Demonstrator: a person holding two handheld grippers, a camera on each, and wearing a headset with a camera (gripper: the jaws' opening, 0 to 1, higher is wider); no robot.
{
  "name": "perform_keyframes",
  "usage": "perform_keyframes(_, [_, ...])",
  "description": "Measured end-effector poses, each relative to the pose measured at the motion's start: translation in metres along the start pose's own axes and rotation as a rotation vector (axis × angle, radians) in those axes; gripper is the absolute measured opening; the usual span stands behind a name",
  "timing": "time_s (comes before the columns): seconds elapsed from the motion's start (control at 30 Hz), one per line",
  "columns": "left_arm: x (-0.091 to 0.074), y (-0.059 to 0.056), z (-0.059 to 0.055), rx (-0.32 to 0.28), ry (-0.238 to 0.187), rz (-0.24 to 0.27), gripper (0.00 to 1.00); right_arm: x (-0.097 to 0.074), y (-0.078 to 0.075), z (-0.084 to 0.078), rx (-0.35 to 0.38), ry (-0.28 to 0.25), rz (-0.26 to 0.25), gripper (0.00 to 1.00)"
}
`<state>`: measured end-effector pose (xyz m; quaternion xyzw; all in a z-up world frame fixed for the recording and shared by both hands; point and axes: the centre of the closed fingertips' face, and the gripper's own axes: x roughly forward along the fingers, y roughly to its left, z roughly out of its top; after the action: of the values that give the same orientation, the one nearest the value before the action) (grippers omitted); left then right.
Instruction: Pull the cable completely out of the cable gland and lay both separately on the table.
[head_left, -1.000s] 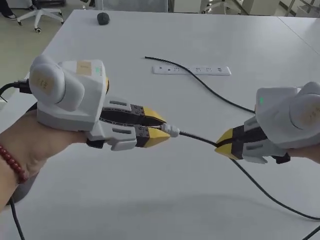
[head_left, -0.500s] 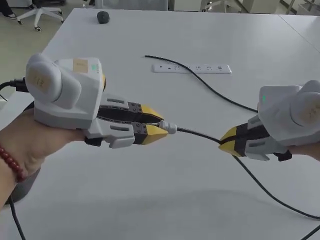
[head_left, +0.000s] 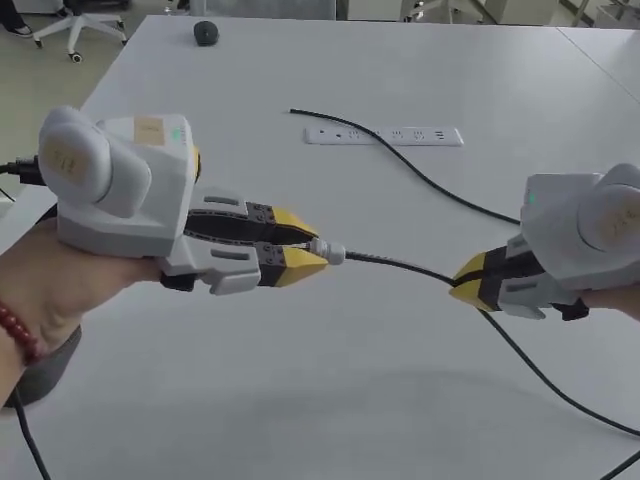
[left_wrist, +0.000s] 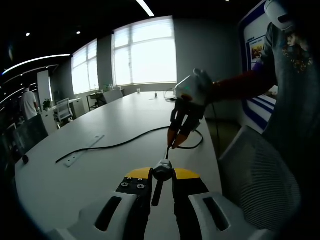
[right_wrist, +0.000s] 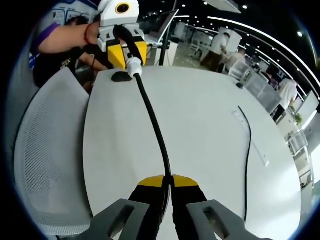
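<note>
My left gripper (head_left: 318, 251) is shut on the white cable gland (head_left: 331, 253), held above the table. In the left gripper view the cable gland (left_wrist: 162, 170) sits between the yellow-tipped jaws of the left gripper (left_wrist: 162, 174). A black cable (head_left: 398, 265) runs out of the gland to my right gripper (head_left: 462, 283), which is shut on it. The cable passes on behind that gripper, across the table to the right. In the right gripper view the cable (right_wrist: 152, 120) stretches taut from the right gripper (right_wrist: 168, 181) to the gland (right_wrist: 133, 67).
A white power strip (head_left: 385, 139) lies on the white table (head_left: 300, 390) at the back, with the cable's free end (head_left: 293, 114) beside it. A dark mouse (head_left: 205, 34) sits at the far edge. A mesh chair (right_wrist: 47, 150) stands by the table, and people stand farther back.
The two grippers have drawn apart: the left one with the gland moved left, the right one moved right. More cable shows between them and it is straighter.
</note>
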<state>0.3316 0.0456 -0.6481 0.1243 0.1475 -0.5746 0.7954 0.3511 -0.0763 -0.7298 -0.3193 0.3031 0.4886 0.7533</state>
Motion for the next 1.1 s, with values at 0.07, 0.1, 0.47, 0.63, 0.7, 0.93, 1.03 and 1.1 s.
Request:
perform_keyframes(0.07, [-0.001,0.001,-0.001,0.001,0.004,0.002,0.16,0.0,-0.001,-0.001,0.004,0.003,-0.004,0.0])
perform_keyframes(0.1, [-0.001,0.001,-0.001,-0.001,0.003,0.003,0.16,0.0,-0.001,-0.001,0.004,0.004,-0.005,0.0])
perform_keyframes(0.47, [-0.007,0.006,-0.002,-0.005,0.005,0.017,0.16,0.001,-0.016,-0.015,0.063,0.02,-0.033,0.0])
perform_keyframes(0.63, [-0.008,0.007,-0.005,-0.01,0.008,0.022,0.16,0.001,-0.021,-0.021,0.072,0.033,-0.054,0.0])
perform_keyframes(0.7, [-0.008,0.006,-0.006,-0.009,0.009,0.021,0.16,0.0,-0.022,-0.021,0.079,0.034,-0.055,0.0])
perform_keyframes(0.93, [-0.009,0.009,-0.007,-0.014,0.006,0.034,0.16,-0.002,-0.032,-0.03,0.105,0.052,-0.088,0.0])
perform_keyframes(1.03, [-0.011,0.011,-0.005,-0.016,0.001,0.043,0.16,-0.005,-0.036,-0.032,0.122,0.048,-0.099,0.0])
perform_keyframes(1.1, [-0.012,0.013,-0.006,-0.017,0.002,0.051,0.16,-0.005,-0.038,-0.031,0.132,0.04,-0.102,0.0])
